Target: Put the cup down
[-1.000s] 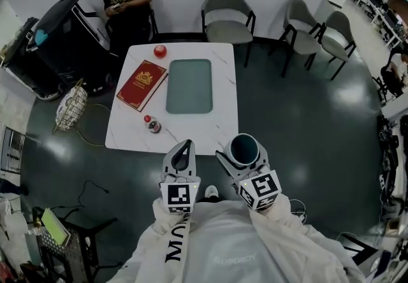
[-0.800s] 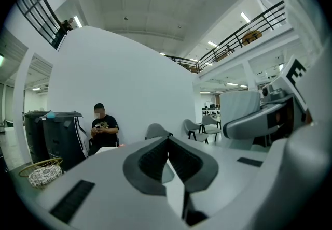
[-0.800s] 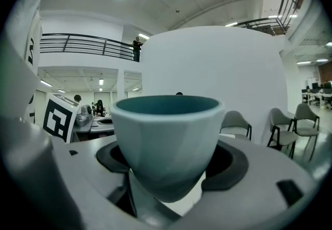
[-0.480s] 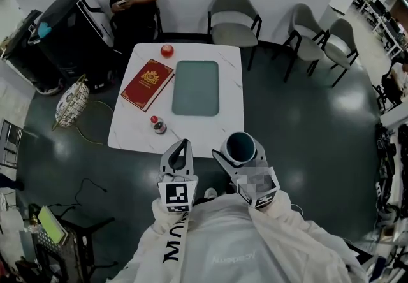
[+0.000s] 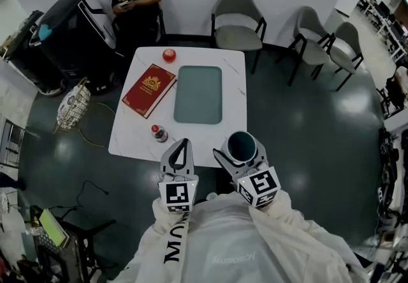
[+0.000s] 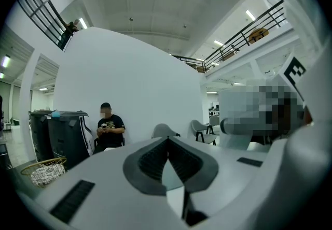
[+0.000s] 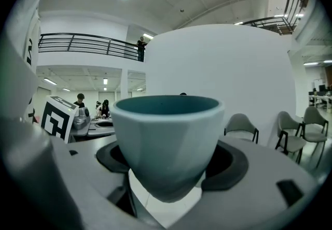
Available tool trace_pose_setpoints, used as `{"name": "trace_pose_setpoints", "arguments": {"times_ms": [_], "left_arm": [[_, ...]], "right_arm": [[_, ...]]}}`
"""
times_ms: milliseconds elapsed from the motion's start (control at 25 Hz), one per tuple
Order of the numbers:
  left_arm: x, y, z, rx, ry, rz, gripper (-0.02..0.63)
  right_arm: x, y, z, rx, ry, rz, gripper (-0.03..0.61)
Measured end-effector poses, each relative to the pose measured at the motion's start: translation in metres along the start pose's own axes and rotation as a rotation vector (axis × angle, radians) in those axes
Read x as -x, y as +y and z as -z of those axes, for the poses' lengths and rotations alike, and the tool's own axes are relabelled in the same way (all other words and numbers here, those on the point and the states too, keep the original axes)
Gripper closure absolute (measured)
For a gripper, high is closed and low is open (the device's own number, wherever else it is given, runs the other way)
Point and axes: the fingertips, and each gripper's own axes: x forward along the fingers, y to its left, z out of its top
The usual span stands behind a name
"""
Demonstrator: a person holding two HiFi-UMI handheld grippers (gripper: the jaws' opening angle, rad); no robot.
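Counter [image 5: 129, 140]: white, ahead of me | panel [image 5: 198, 94]: grey-green, mid-counter | book [image 5: 148, 90]: red, left of panel | my right hand-held gripper [image 5: 242, 150]: jaws wide, clamped on upright teal cup [image 7: 167, 135], in the air over counter's near right corner | my left hand-held gripper [image 6: 167, 142]: jaws together, empty | small bottle [image 5: 158, 133]: near edge

Left sleeve [image 5: 173, 245]: large dark letters, "MOU" legible, remainder unclear; chest print [image 5: 234, 256]: faint, not legible; red book [image 5: 149, 90]: gold emblem, wording too small to read.
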Motion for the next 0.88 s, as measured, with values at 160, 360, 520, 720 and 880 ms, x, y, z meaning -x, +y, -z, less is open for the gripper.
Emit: {"name": "trace_pose_setpoints", "arguments": {"times_ms": [160,360,520,720,880], "left_arm": [[-0.016,0.005,0.005,0.006,0.020,-0.013,0.602],[-0.043,0.013,0.008,-0.003,0.042,-0.021,0.602],[-0.064,0.019,0.011,0.006,0.055,-0.032,0.603],[-0.092,0.026,0.018,0.003,0.077,-0.045,0.603],[-0.115,0.032,0.024,0.009,0.093,-0.055,0.603]], "right_arm": [[-0.017,-0.014,0.004,-0.007,0.007,0.005,0.202],[-0.038,-0.035,0.004,-0.026,0.013,0.002,0.202],[-0.055,-0.049,0.008,-0.038,0.035,-0.012,0.202],[-0.078,-0.065,0.015,-0.046,0.060,-0.039,0.202],[-0.102,-0.081,0.021,-0.057,0.076,-0.054,0.202]]}}
